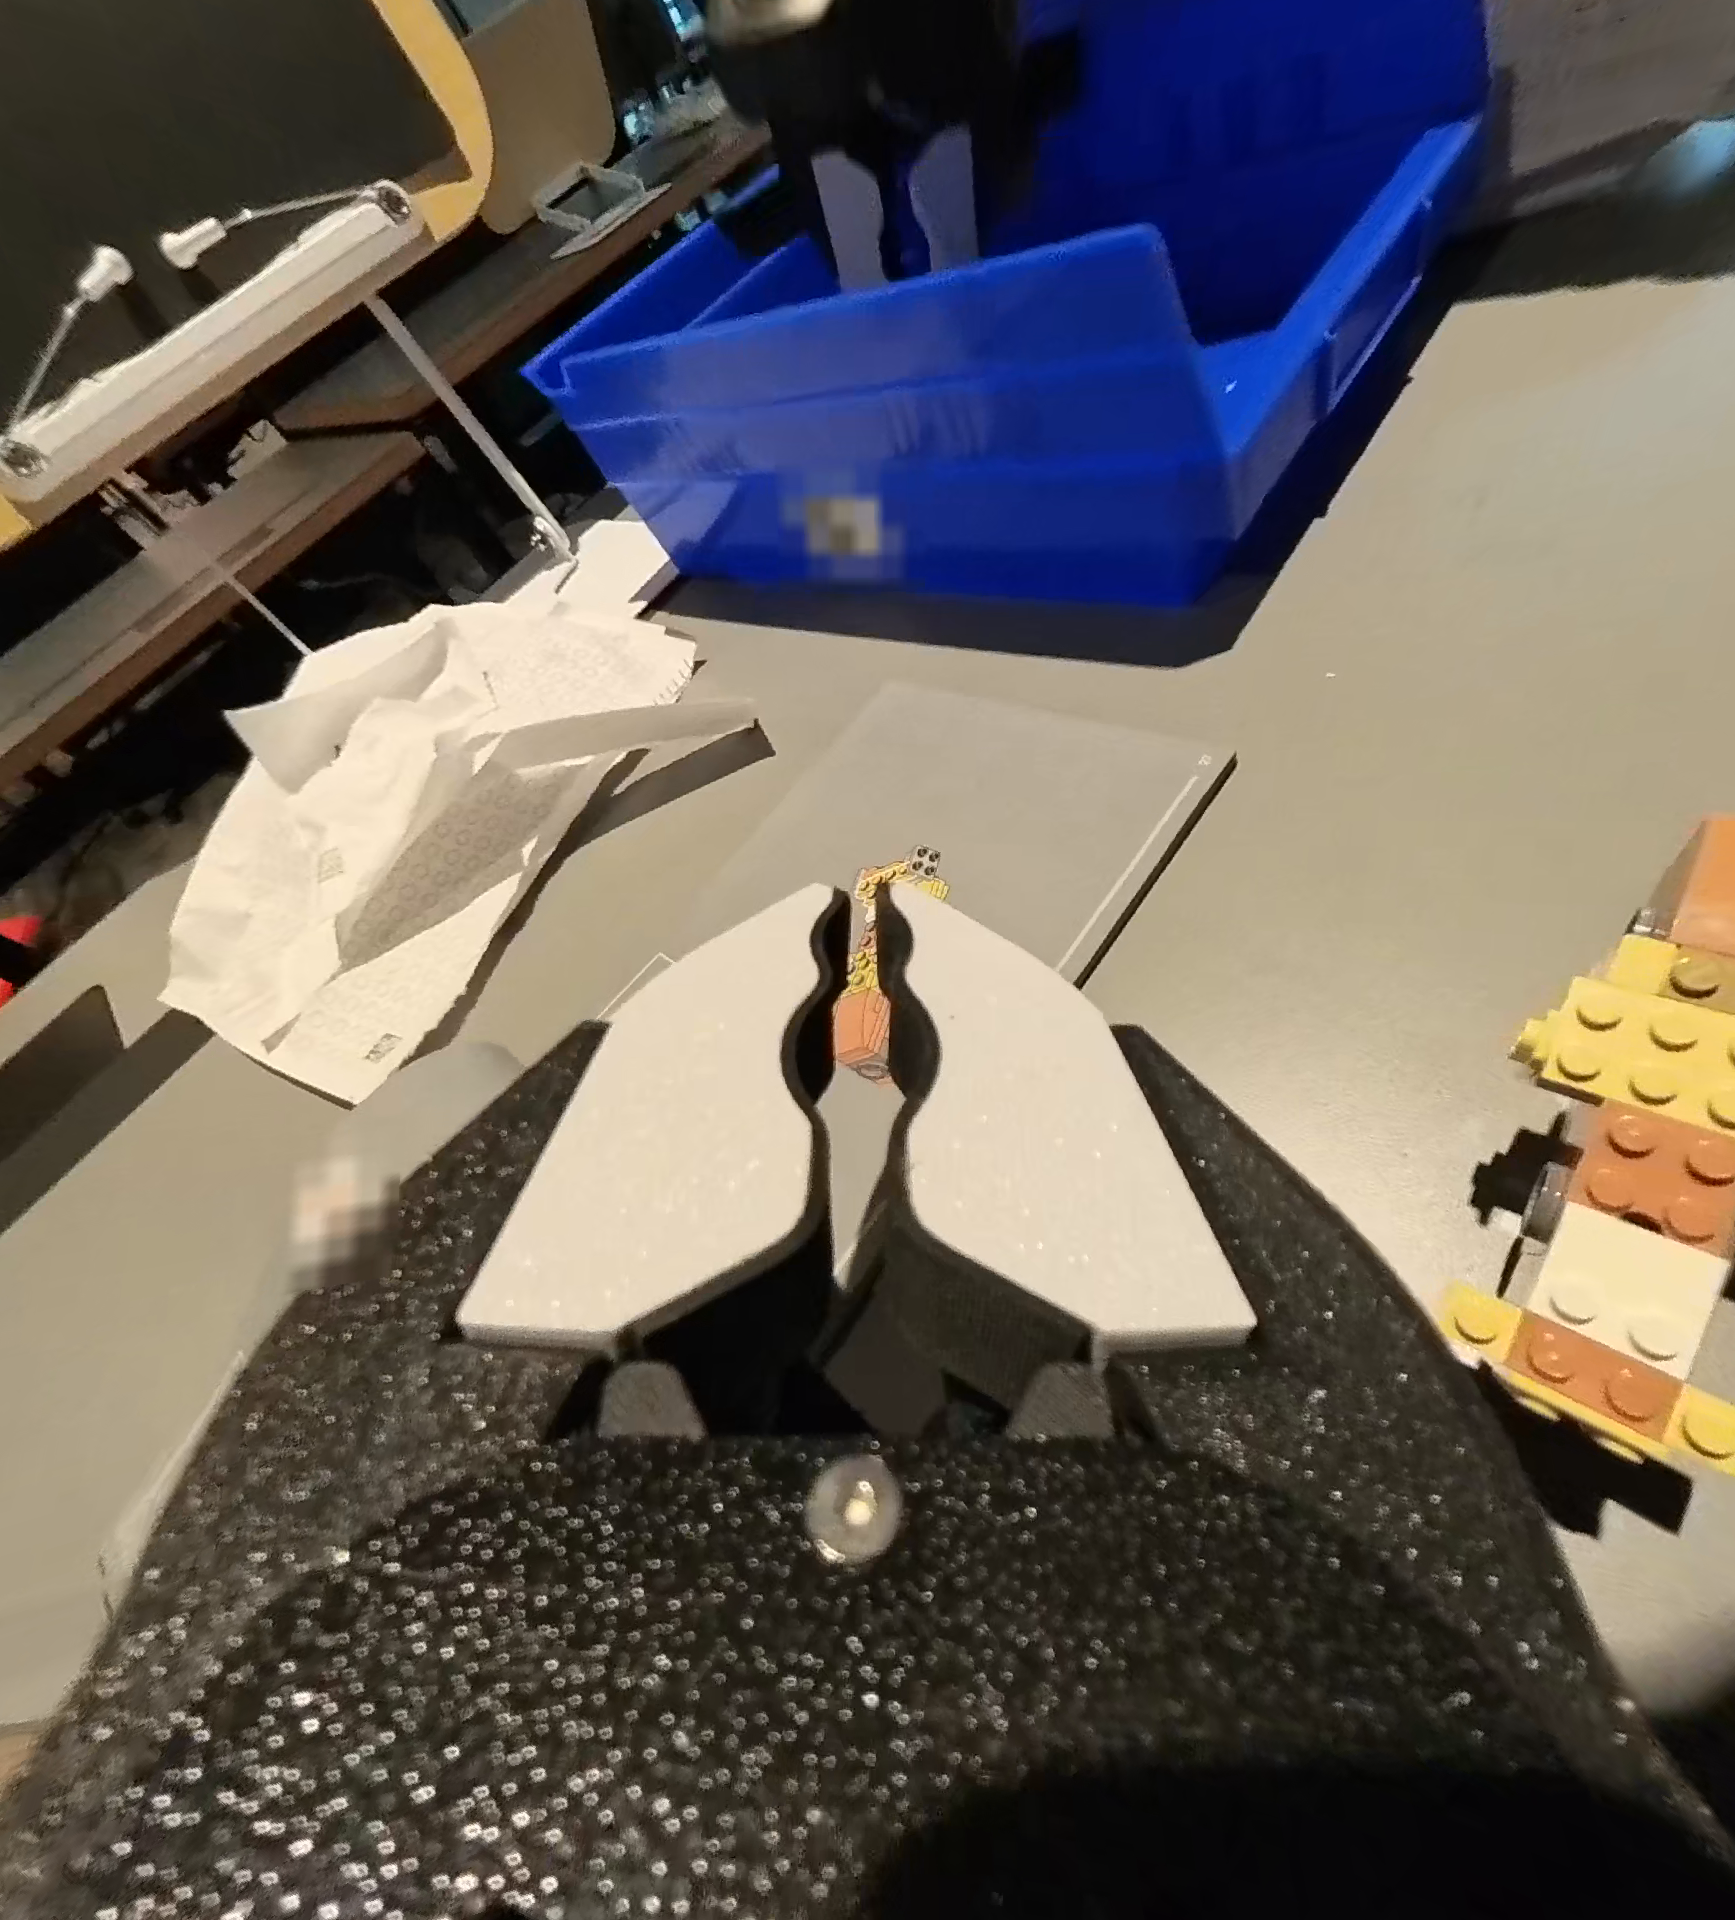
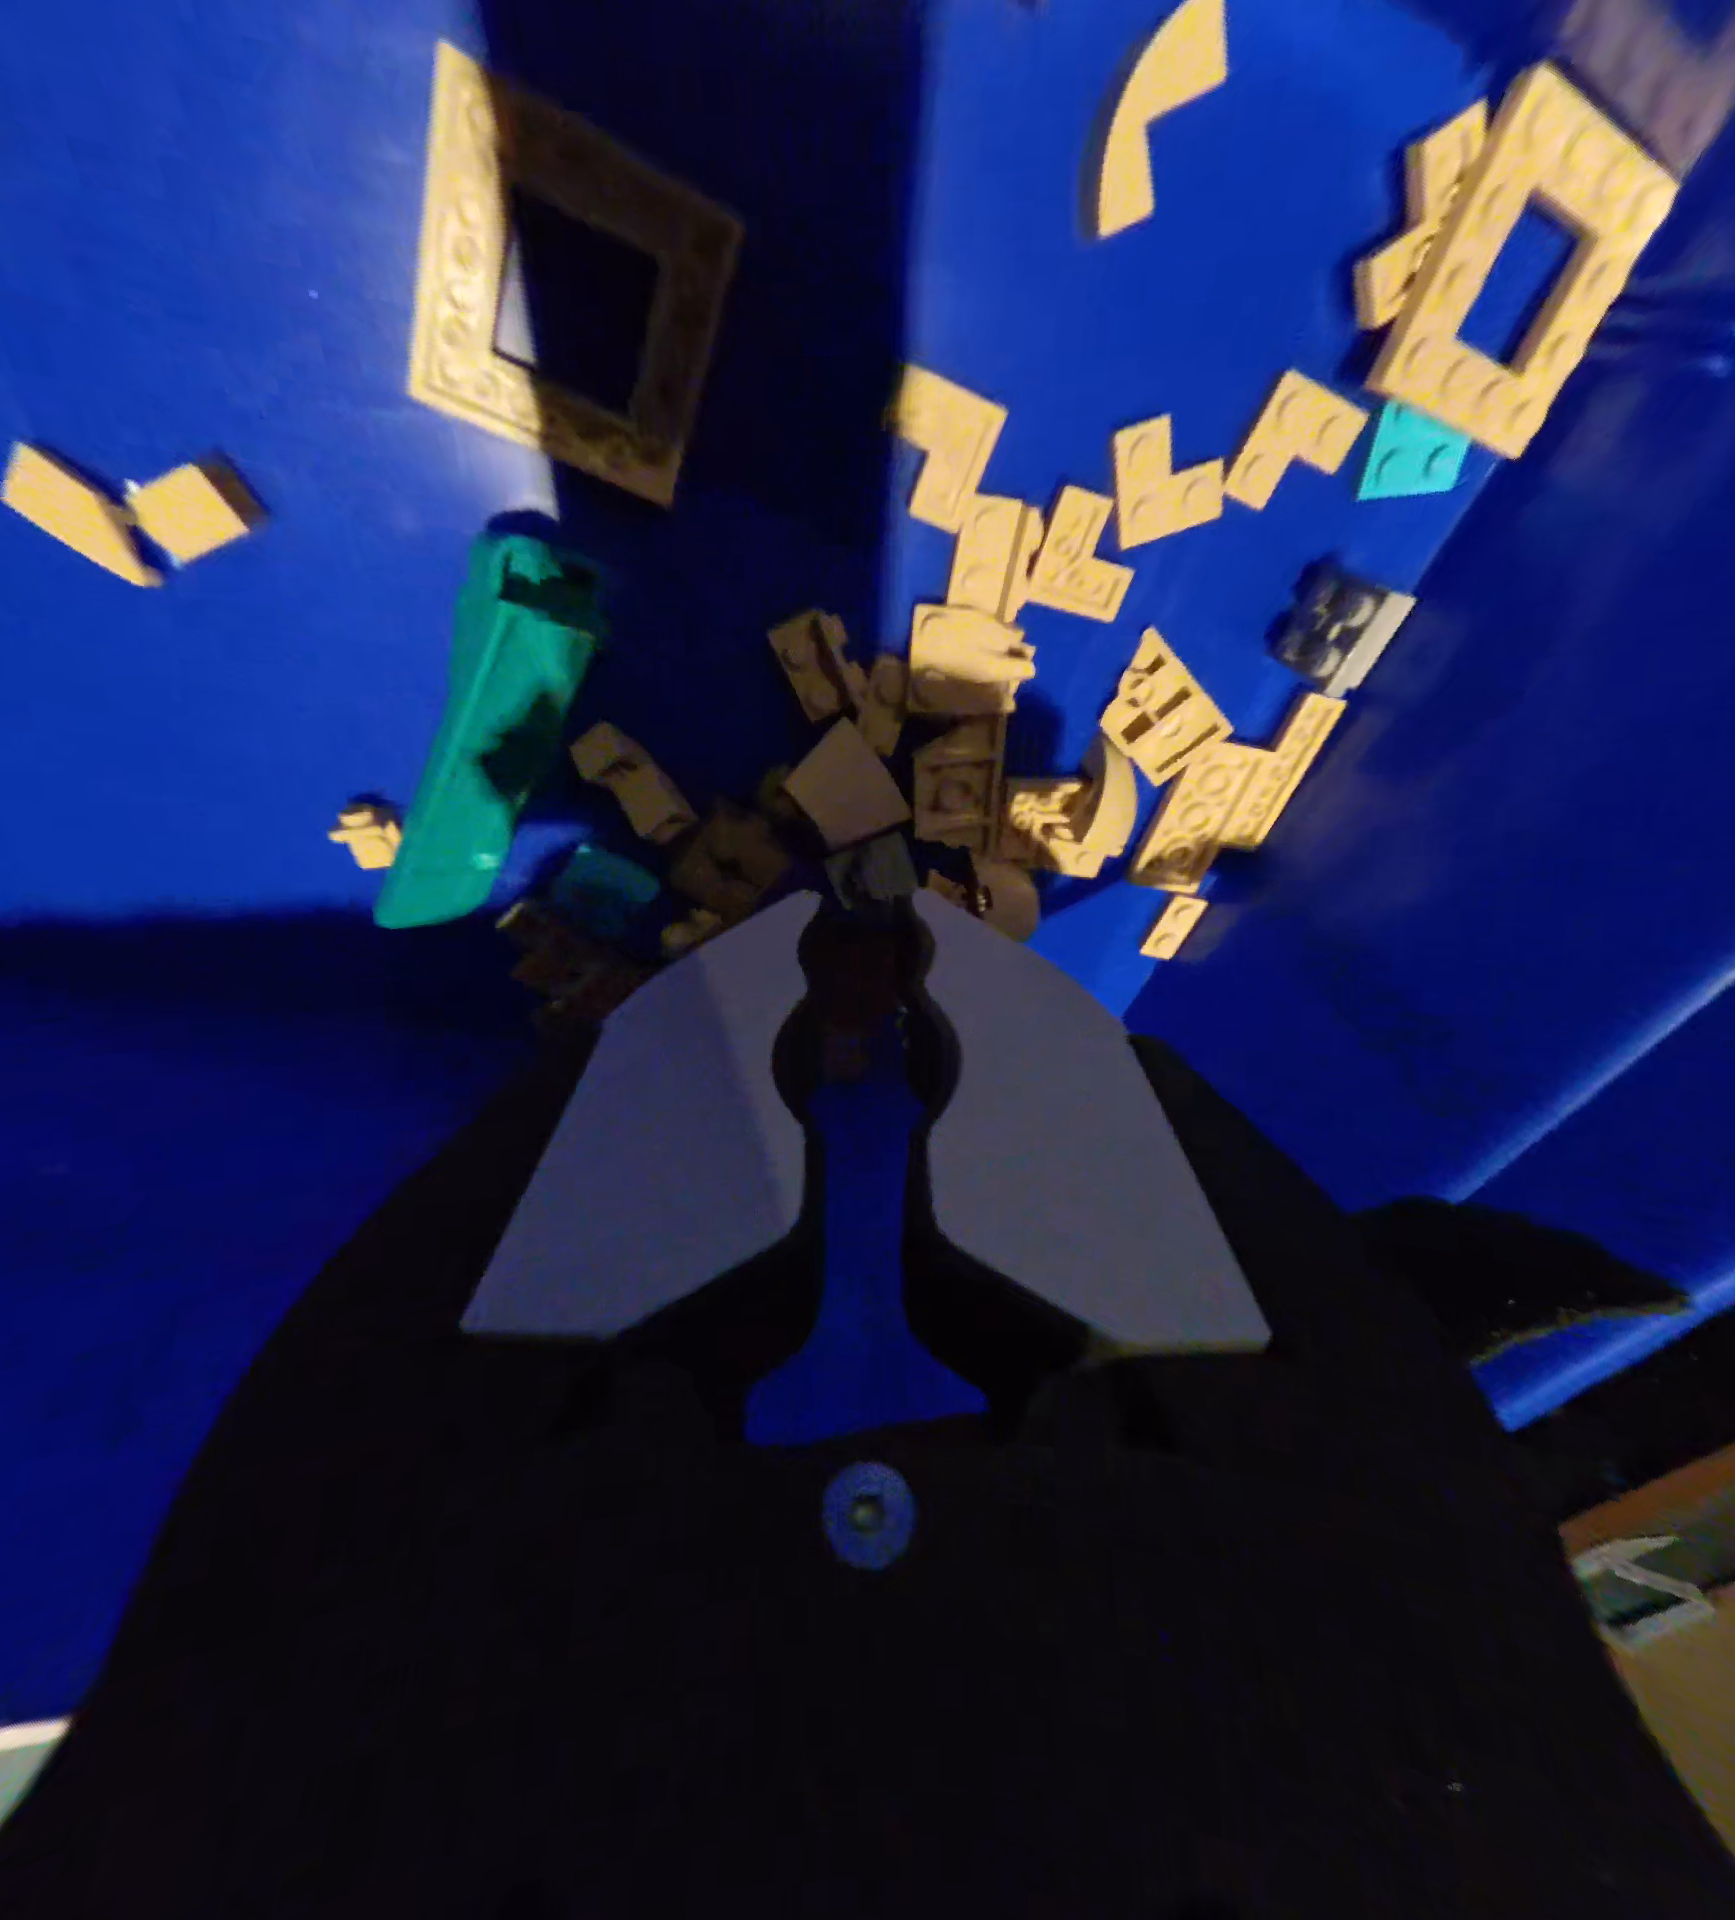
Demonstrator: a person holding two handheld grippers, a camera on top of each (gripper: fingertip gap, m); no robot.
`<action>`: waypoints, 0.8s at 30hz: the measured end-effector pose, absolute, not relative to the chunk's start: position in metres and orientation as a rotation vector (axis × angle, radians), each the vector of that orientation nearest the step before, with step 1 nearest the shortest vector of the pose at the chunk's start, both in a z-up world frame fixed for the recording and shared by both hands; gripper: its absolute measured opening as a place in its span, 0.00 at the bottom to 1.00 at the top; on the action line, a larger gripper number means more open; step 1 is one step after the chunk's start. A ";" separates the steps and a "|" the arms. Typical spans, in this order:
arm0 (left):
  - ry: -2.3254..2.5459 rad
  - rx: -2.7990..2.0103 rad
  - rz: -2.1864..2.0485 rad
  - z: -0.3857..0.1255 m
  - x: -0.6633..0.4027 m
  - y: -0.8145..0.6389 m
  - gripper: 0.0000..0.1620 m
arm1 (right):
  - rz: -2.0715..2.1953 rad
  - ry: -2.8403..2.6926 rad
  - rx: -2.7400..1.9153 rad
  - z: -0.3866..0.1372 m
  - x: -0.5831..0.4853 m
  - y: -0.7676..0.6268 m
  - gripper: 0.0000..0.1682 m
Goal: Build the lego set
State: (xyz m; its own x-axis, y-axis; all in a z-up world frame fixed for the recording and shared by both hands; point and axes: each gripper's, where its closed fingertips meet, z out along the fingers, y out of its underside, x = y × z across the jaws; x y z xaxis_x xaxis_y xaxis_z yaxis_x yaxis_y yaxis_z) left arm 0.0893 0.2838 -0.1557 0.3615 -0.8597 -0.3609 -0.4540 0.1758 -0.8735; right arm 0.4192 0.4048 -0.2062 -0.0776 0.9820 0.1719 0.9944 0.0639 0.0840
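Many tan bricks (image 2: 956,717) lie just past the right gripper (image 2: 863,914), fingers nearly together. Left gripper (image 1: 863,904), fingers almost touching, hovers beside the model (image 1: 1663,1174).

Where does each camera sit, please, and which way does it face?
Left wrist view: sits on the left hand-held gripper, looking forward and down over the grey table at the instruction booklet, the partly built model and the blue bin; its own nearly closed fingers show, with the right hand-held gripper reaching into the bin.
Right wrist view: sits on the right hand-held gripper, looking down into the bin at loose tan pieces; only its own fingers show.
Shared: the blue bin.
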 end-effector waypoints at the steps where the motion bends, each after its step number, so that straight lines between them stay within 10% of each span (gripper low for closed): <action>1: 1.261 -1.458 -0.444 -0.155 0.089 0.284 0.03 | -0.287 -2.248 -2.077 -0.207 0.420 0.407 0.07; 24: 1.240 -1.440 -0.442 -0.145 0.087 0.282 0.02 | -0.272 -2.124 -2.157 -0.168 0.403 0.374 0.03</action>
